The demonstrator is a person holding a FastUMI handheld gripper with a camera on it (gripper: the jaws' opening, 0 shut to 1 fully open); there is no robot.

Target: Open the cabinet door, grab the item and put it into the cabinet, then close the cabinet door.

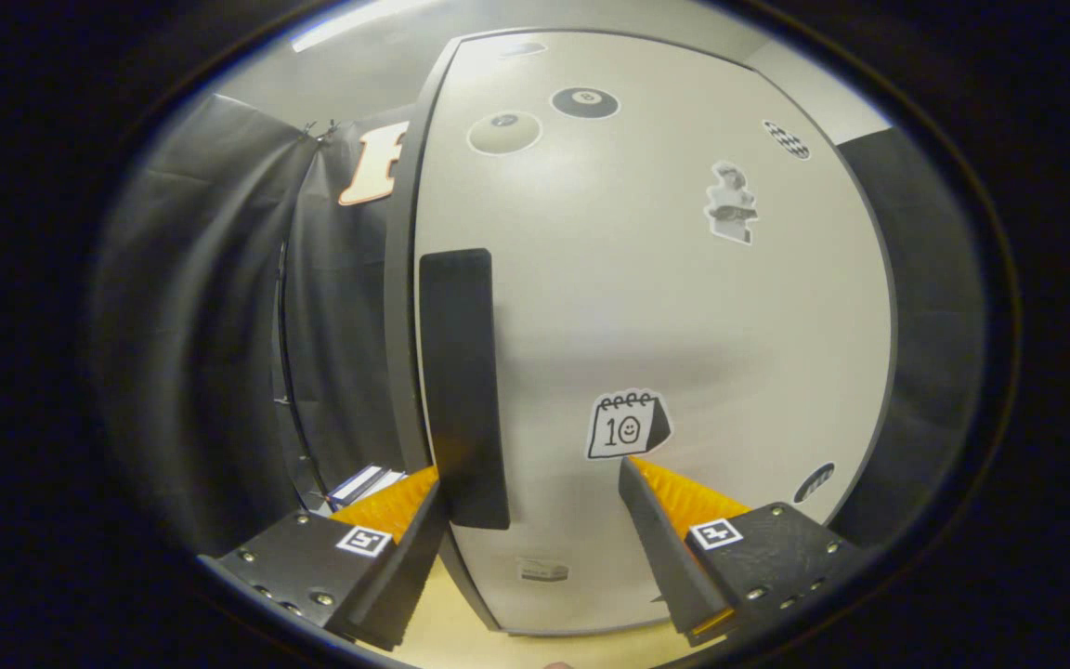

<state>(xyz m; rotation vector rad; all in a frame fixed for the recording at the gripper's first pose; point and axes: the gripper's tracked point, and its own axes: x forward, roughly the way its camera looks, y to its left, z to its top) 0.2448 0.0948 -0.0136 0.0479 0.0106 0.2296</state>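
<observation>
The white cabinet door (646, 307) stands straight ahead and very close, with several stickers on it. A tall black handle (463, 372) runs down its left edge. My gripper (530, 469) is open. The handle's lower end sits between the fingers, close against the left finger (396, 506), while the right finger (674, 497) rests near the door face under a calendar sticker (626, 426). A small blue-and-white striped item (363, 483) lies beyond the left finger, left of the cabinet. I cannot tell whether the door is fully closed or slightly ajar.
Black cloth (210, 325) hangs to the left of the cabinet and more shows to its right. A pale wooden surface (461, 632) lies under the cabinet's base and beneath my fingers.
</observation>
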